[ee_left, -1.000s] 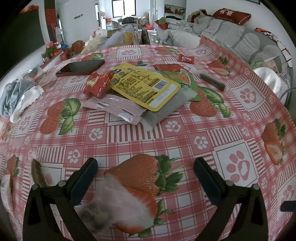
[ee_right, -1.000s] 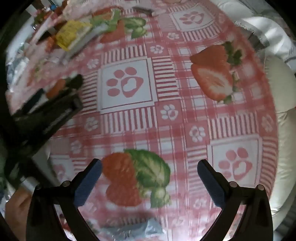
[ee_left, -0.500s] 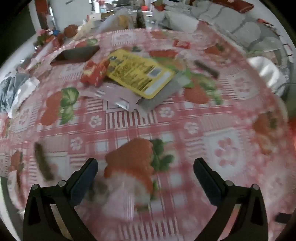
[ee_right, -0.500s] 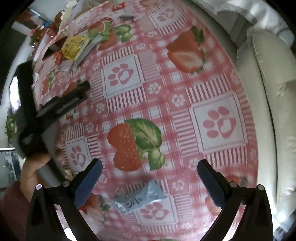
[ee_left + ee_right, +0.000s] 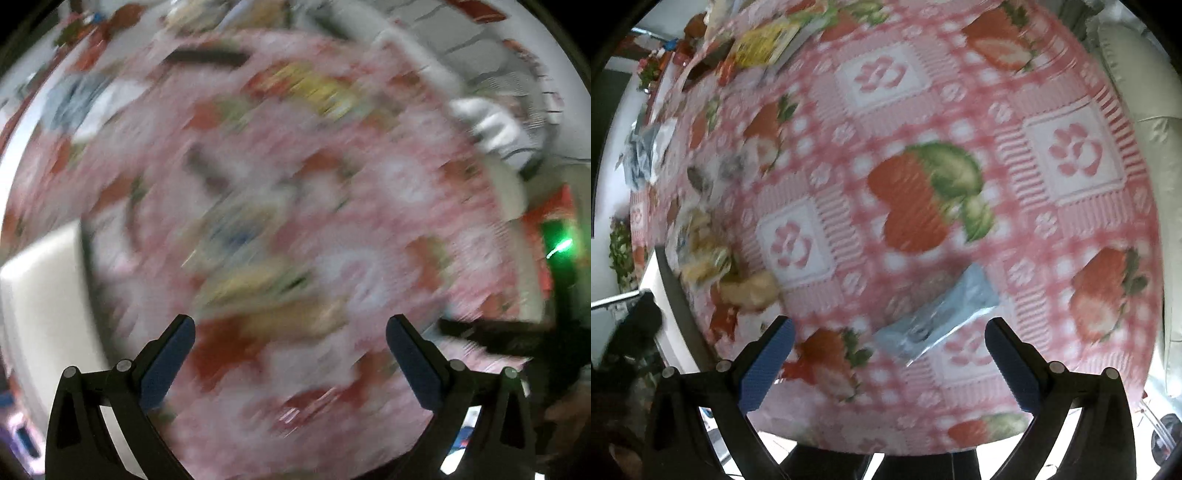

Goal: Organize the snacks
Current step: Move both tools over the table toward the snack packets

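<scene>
Pink checked cloth with strawberries and paw prints is covering the table [image 5: 1071, 122], and a cream sofa [image 5: 1145, 96] is standing beside its edge. Taking the big strawberry print [image 5: 923, 199] as the landmark: a pale blue snack packet [image 5: 942, 314] is lying just below it, a yellow packet [image 5: 764, 44] is sitting far above and left of it, and crumpled snacks [image 5: 709, 251] are lying well to its left. The right gripper [image 5: 889, 365] is hovering with fingers spread, holding nothing. The left gripper [image 5: 290, 362] is likewise spread wide over a badly blurred tabletop.

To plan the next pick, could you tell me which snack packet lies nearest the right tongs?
The pale blue packet, alone just ahead of the open right tongs; the yellow packet lies far off.
</scene>
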Demonstrator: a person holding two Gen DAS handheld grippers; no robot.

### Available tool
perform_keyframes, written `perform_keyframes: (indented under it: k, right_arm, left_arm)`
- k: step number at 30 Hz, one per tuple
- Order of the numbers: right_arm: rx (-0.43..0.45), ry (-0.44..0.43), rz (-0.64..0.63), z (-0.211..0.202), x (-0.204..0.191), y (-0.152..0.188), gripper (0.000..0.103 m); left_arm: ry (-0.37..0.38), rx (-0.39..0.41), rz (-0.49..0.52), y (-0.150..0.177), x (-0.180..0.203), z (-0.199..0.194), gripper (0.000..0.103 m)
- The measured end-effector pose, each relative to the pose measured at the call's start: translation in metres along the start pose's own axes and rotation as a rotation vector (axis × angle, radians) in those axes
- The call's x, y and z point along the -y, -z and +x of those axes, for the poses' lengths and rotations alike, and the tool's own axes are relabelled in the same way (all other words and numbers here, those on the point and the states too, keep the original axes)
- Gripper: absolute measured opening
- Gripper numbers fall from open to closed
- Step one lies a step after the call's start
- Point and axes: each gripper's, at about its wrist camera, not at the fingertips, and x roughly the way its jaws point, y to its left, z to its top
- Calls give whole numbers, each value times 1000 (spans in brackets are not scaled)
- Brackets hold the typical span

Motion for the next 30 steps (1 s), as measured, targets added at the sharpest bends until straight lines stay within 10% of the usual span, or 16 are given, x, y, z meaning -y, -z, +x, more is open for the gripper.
perform_keyframes:
  k: [20, 30]
  right_arm:
    - [-94, 63, -79, 14, -58, 38, 103]
    - [-178, 25, 185, 41, -23, 44, 103]
  left_arm:
    - [-118, -159, -23, 70, -109, 39, 103]
    - [-76, -87, 137, 70, -63, -25, 103]
